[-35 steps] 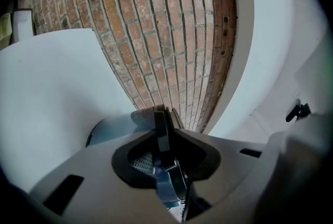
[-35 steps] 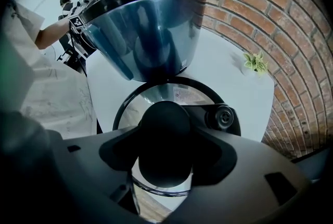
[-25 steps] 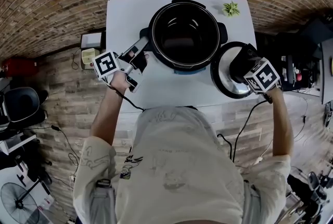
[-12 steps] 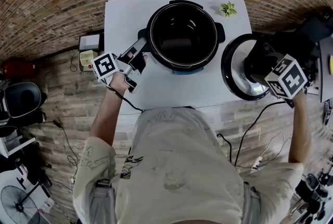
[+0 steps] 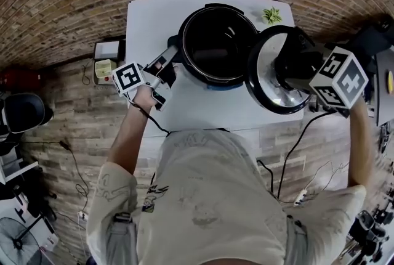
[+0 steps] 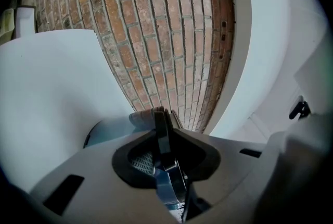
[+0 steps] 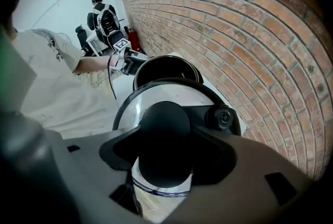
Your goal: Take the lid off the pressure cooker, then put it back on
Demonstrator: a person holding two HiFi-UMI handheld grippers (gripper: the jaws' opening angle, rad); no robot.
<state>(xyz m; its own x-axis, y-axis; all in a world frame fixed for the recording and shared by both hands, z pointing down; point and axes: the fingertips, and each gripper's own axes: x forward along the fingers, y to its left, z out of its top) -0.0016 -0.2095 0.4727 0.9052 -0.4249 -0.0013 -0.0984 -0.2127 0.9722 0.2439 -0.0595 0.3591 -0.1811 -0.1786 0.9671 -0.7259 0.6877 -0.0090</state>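
Note:
The black pressure cooker pot [image 5: 218, 42] stands open on the white table [image 5: 148, 17]. My left gripper [image 5: 165, 64] is shut on the pot's thin left side handle [image 6: 160, 132], held level. My right gripper [image 5: 290, 69] points steeply down and is shut on the lid's round black knob [image 7: 165, 134]. The silver lid [image 5: 265, 73] with its dark rim hangs tilted in the air. In the head view it overlaps the pot's right edge. In the right gripper view the lid [image 7: 156, 95] sits in front of the open pot [image 7: 165, 67].
A small green plant [image 5: 271, 12] stands at the table's far right corner, close behind the lid. Boxes [image 5: 108, 49] sit on the floor left of the table. A brick wall [image 7: 250, 35] runs along the far side. A person [image 7: 104, 17] stands far off.
My right gripper has lifted the lid off the table's right edge, swung out to the right, then come in toward the pot. The left gripper has kept its hold on the handle.

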